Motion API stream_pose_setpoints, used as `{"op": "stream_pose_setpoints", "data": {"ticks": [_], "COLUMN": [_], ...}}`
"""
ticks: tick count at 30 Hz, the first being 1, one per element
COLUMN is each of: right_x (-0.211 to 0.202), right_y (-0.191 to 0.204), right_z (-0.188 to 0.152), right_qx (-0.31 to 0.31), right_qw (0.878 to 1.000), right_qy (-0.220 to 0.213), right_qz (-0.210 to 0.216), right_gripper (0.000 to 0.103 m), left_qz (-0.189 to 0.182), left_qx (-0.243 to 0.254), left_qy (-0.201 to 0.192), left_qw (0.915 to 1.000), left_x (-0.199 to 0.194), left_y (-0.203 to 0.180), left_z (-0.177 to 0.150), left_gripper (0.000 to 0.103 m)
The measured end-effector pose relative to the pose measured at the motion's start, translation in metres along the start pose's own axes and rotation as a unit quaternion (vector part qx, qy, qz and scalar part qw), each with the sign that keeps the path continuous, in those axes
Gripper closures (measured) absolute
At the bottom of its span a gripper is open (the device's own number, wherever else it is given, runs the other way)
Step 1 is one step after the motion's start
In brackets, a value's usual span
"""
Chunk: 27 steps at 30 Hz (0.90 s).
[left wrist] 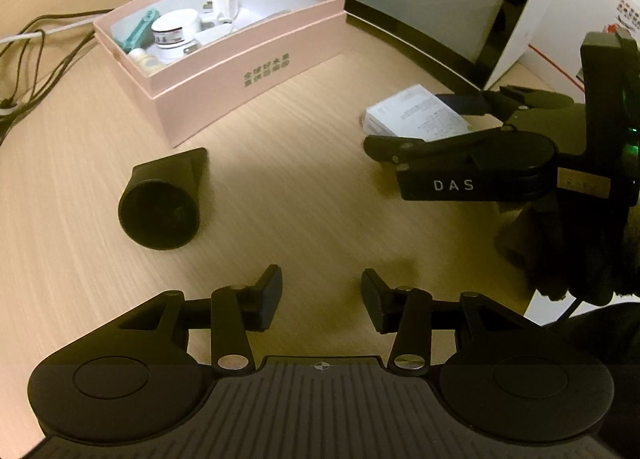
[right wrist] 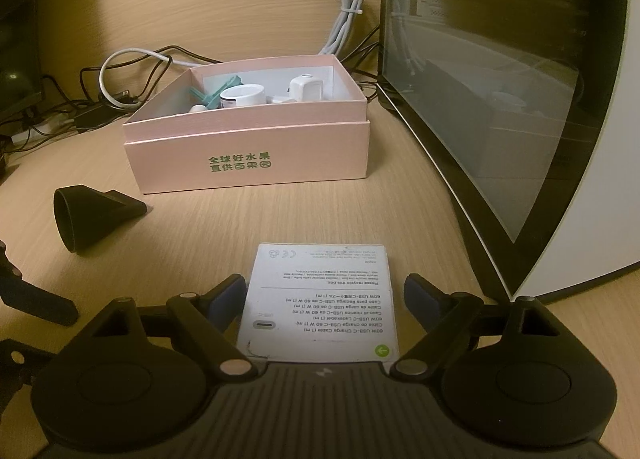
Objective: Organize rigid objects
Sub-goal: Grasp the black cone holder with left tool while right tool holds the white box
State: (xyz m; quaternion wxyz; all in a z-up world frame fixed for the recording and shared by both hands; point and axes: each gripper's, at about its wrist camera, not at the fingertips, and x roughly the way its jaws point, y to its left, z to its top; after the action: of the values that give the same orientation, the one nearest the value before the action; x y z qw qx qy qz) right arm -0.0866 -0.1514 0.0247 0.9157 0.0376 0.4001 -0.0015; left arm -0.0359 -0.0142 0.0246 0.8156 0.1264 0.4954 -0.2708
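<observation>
So the pink box [right wrist: 248, 147] on the bench [left wrist: 300, 199] already has a bunch of small white and teal bits in it, and two things are left outside: a black nozzle [left wrist: 160, 199] lying on its side just in front of the box, and a white cable box [right wrist: 320, 303] nearer the big glass-fronted case [right wrist: 500, 99]. Looks like the step in hand is grabbing the cable box. The right gripper [right wrist: 324, 299] is tilted down over it with the jaws wide, one finger on each side, the left one right at the edge but not squeezing as far as I can tell. Next move would be to close on it, lift, and carry it to the pink box. The left gripper [left wrist: 322, 299] is angled down over bare bench, jaws wide and empty, with the nozzle off to its left.
</observation>
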Motion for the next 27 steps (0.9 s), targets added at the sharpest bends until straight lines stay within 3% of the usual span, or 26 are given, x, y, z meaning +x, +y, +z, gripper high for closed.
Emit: {"op": "stream_pose_setpoints", "data": {"ticks": [2,4,7,9,12,17,20,27], "right_x": [0.0,-0.001,0.0,0.0,0.0,0.0,0.002,0.003], "right_y": [0.0,0.0,0.002,0.002,0.003,0.003,0.004,0.003], "right_z": [0.0,0.0,0.0,0.0,0.0,0.0,0.001,0.001], "right_qx": [0.0,-0.002,-0.008,-0.009,-0.009,-0.01,-0.018,-0.028], "right_qw": [1.0,1.0,1.0,1.0,1.0,1.0,1.0,0.999], "right_qy": [0.0,0.0,0.002,0.002,0.002,0.003,0.015,0.021], "right_qz": [0.0,0.001,0.006,0.006,0.005,0.007,0.019,0.03], "right_gripper": [0.016,0.015,0.012,0.012,0.012,0.009,0.001,0.0], "left_qz": [-0.014,-0.005,0.065,0.116,0.126,0.132,0.124,0.106], "left_qx": [-0.015,-0.032,-0.073,-0.115,-0.142,-0.109,-0.119,-0.125], "left_qy": [-0.004,-0.047,-0.118,-0.135,-0.117,-0.087,-0.092,-0.098], "left_qw": [0.9998,0.9984,0.9882,0.9773,0.9748,0.9813,0.9808,0.9815], "left_x": [-0.004,-0.024,-0.049,-0.051,-0.034,-0.001,0.005,0.015], "left_y": [0.003,0.011,0.032,0.053,0.072,0.072,0.074,0.084], "left_z": [0.002,0.005,0.01,0.015,0.021,0.017,0.015,0.006], "left_gripper": [0.056,0.056,0.056,0.058,0.058,0.048,0.045,0.046]}}
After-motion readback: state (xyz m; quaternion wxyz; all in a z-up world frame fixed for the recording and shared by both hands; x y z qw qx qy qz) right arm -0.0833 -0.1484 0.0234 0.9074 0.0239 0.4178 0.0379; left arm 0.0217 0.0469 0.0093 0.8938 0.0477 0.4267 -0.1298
